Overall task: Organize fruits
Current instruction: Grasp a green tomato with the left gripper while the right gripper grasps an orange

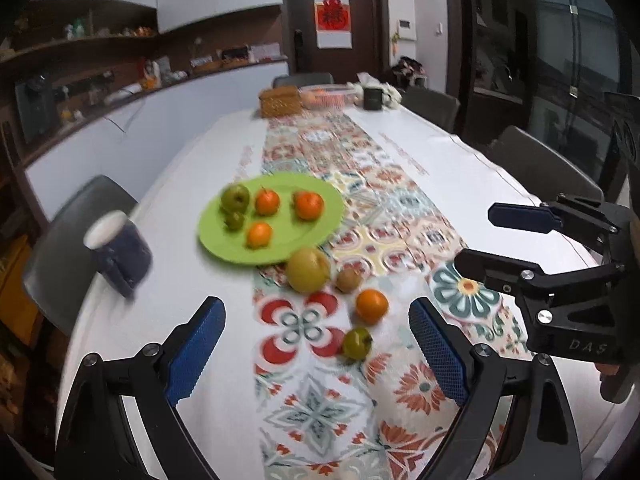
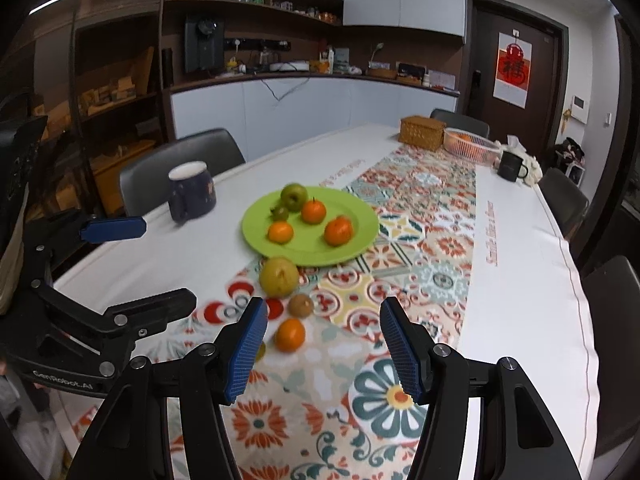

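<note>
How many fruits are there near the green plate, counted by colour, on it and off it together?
Orange: 4
Green: 3
Yellow: 1
Brown: 1
Total: 9, of which 5 lie on the green plate and 4 on the table runner.

Left hand-held gripper point(image 1: 316, 344), right hand-held gripper point(image 2: 324, 344): black frames, silver screws, blue textured pads, white "DAS", "GenRobot.AI" lettering.

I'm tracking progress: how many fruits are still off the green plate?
4, all on the table runner beside the plate: yellow pear, kiwi, orange, small green fruit.
</note>
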Demonstrator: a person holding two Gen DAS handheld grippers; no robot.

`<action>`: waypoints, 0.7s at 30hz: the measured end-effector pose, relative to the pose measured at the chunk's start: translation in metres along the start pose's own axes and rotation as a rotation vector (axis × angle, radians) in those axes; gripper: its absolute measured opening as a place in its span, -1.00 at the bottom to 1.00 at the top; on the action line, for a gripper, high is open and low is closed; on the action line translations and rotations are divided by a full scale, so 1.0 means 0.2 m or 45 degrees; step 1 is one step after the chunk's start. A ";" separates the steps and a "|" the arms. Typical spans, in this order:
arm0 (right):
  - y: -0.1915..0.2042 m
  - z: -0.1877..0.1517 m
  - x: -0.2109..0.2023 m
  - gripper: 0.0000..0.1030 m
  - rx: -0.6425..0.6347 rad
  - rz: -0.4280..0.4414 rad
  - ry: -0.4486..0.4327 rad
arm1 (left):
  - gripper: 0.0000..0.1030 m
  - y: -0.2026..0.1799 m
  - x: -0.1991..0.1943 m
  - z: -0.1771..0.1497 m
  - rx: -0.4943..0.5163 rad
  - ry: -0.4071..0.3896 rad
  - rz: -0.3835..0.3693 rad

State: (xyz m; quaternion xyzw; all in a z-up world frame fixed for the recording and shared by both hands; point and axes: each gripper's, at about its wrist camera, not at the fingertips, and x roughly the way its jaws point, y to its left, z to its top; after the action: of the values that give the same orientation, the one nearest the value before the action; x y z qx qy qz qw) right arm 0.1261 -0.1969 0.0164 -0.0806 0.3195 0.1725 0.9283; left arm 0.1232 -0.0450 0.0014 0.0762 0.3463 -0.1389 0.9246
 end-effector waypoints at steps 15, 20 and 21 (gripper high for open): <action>-0.06 -0.22 0.20 0.15 0.107 -0.020 0.195 | 0.36 -0.05 0.34 -0.15 -0.046 0.221 -0.161; -0.07 -0.24 0.24 0.15 0.133 -0.027 0.224 | 0.05 -0.04 0.43 -0.16 -0.097 0.281 -0.202; -0.07 -0.25 0.25 0.15 0.137 -0.029 0.228 | 0.02 -0.05 0.44 -0.17 -0.100 0.288 -0.211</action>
State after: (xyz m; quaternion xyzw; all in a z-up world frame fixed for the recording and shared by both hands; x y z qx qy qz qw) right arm 0.1398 -0.2086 -0.0524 -0.0495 0.4091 0.1367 0.9008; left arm 0.1635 -0.0637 -0.0828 0.0263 0.4587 -0.1915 0.8673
